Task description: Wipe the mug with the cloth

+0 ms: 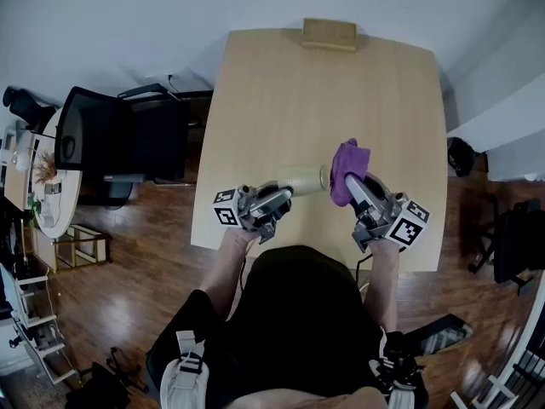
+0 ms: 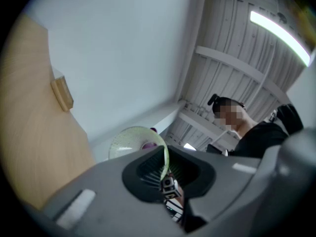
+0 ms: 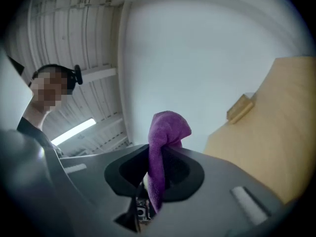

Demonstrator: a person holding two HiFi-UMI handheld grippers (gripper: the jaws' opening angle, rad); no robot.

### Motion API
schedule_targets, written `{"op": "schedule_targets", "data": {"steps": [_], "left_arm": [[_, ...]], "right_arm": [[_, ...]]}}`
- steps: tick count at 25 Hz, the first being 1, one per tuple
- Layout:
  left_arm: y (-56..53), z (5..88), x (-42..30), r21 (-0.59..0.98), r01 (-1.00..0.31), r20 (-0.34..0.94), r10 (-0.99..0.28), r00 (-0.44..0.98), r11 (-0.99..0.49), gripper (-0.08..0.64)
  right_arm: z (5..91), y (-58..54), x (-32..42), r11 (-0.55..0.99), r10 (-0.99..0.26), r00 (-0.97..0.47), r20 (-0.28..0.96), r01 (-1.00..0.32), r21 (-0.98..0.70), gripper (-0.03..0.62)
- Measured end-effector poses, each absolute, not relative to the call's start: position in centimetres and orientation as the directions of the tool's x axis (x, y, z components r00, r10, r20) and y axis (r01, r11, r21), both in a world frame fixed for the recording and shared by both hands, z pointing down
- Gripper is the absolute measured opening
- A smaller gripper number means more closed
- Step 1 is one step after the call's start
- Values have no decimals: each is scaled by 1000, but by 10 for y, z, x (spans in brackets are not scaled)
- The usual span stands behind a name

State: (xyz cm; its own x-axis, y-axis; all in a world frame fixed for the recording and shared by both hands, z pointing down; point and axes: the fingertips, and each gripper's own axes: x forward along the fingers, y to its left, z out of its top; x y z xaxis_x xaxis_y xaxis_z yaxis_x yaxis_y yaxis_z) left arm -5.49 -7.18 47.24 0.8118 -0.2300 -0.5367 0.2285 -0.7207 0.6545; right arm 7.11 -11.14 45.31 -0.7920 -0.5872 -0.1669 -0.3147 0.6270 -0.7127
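Both claws are loaded and held up over the near part of the desk. The left claw is pinched narrow on the edge of the pale green mug, which lies on its side in the air. The right claw is clamped on the purple cloth, whose bunched end sits at the end of the mug away from the left claw. Whether cloth and mug actually touch I cannot tell.

To wipe well, I judge the left grip should hold the mug quiet while the right one presses the wad against the surface and sweeps round it. Turning the wrist is better than pushing hard, since a pinch on a thin wall could let the mug pivot or slip. Only a small wad stands past the right jaws, so strokes should be short, with the hard tips kept off the mug.
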Motion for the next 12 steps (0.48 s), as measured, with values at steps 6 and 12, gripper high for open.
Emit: {"op": "schedule_targets", "data": {"steps": [6,12], "left_arm": [[-62,458,-43,626,292,-578,-179,796,-722,51],[-75,459,-68,644,334,-654,-269,706,-688,41]], "right_arm": [[465,-111,50,652,-542,-825,-163,-291,-700,60],[548,-132,77,395,-680,-729,77,-454,-799,60]]}}
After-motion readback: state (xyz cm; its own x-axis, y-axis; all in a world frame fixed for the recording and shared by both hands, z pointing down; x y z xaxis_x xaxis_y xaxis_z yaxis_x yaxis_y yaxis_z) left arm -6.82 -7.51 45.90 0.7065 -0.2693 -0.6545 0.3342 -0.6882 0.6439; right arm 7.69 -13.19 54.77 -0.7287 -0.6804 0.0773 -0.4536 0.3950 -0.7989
